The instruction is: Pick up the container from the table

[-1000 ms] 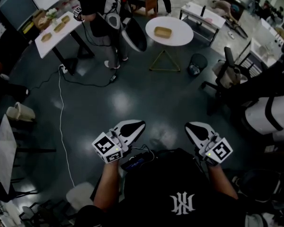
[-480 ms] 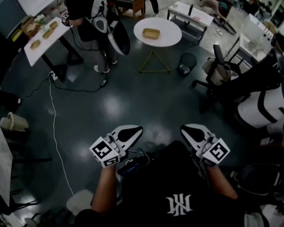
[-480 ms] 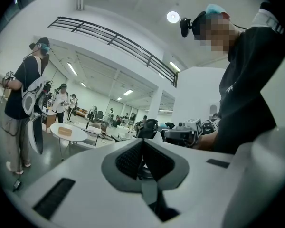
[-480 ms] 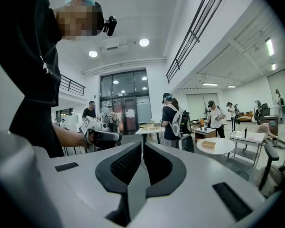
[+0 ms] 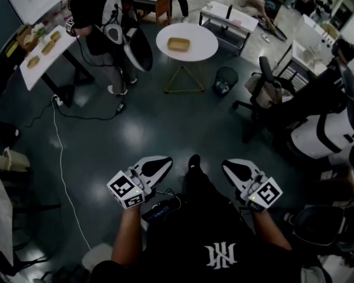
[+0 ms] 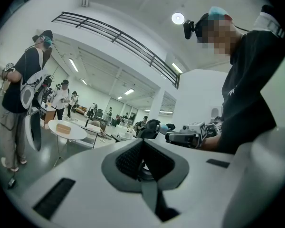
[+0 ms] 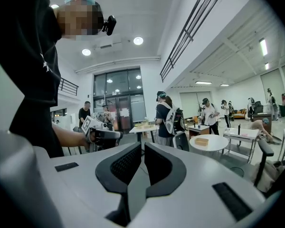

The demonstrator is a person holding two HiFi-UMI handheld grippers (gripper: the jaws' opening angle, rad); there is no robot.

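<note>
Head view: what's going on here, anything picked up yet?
Nothing picked up yet. A person in a black shirt holds the left gripper and the right gripper out in front, both with jaws closed and nothing between them. The shallow tan container sits untouched on the round white table, well ahead across the dark glossy floor. Another person in black stands beside that table.
</note>
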